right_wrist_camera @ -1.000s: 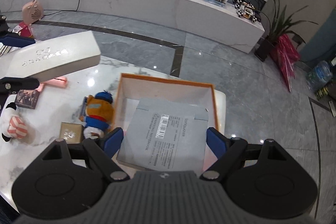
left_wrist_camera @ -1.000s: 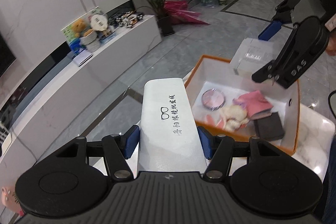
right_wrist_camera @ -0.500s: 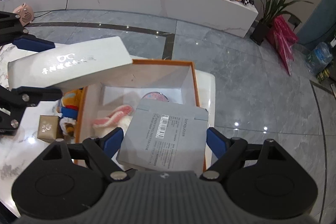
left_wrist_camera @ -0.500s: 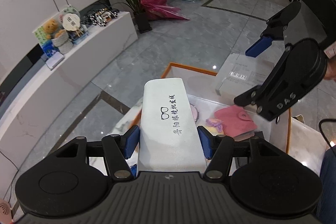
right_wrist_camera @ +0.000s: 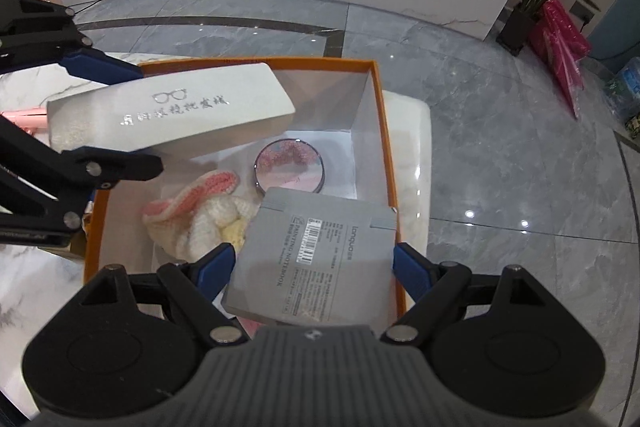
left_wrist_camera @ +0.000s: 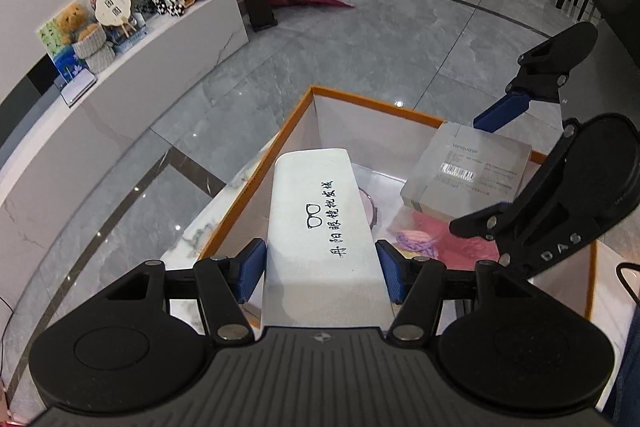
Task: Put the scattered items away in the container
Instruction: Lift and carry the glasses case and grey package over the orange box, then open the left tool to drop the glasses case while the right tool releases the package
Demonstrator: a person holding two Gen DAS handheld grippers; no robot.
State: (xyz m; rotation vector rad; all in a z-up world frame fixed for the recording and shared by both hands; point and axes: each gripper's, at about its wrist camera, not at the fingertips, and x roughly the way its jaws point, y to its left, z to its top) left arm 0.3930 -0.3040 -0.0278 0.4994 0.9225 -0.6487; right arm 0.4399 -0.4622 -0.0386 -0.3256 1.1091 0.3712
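I've got both loads over the orange box (right_wrist_camera: 384, 131), not dropped yet. Left tool (left_wrist_camera: 320, 267) clamped on white glasses case (left_wrist_camera: 320, 223); right tool (right_wrist_camera: 310, 267) clamped on grey notebook (right_wrist_camera: 316, 259). Inside already: round compact (right_wrist_camera: 290, 167), knitted toy (right_wrist_camera: 200, 215), pink pouch (left_wrist_camera: 448, 231). Pink item (right_wrist_camera: 20, 117) on bench (right_wrist_camera: 36, 291) left of box, so more pickups probably remain.

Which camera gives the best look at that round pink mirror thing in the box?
The right wrist view: the round pink compact lies nearly whole on the box floor. In the left wrist view only its edge peeks past the white glasses case.
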